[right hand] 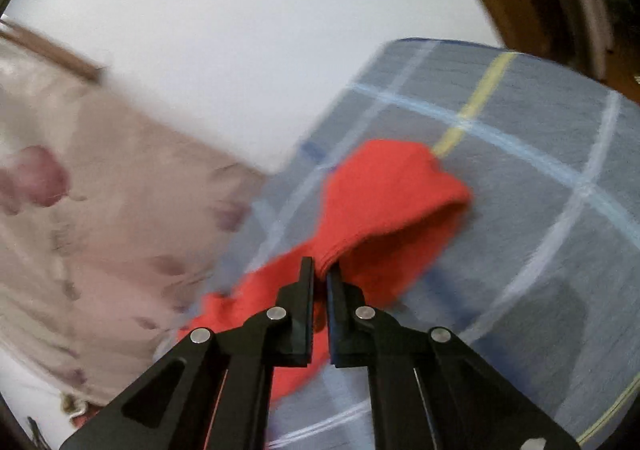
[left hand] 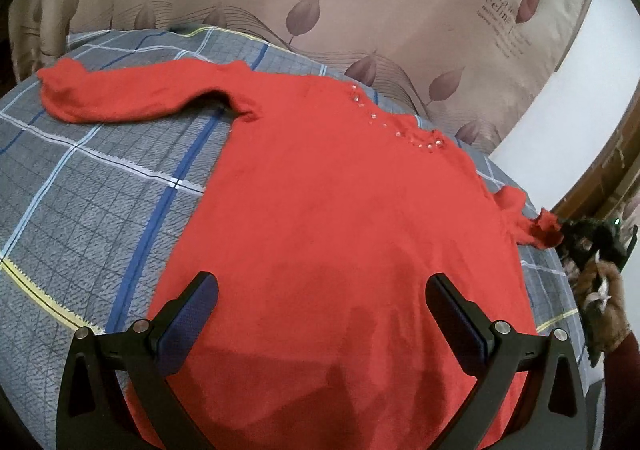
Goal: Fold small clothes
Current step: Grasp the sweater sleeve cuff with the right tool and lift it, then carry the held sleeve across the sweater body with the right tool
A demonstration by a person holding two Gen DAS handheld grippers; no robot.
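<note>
Pinching the cuff of the red sweater [left hand: 320, 210] spread on the bed [left hand: 80, 190], the right gripper [right hand: 320, 270] needed a low, unhurried carry toward the beaded neckline [left hand: 396, 130], while the left gripper [left hand: 320, 290] hovered with jaws spread over the hem

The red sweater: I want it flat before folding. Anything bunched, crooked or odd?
Mostly flat on the plaid bedspread. The red sweater has one sleeve stretched out; the other sleeve is bunched and lifted, pinched in the right gripper. Left gripper hovers open.
</note>
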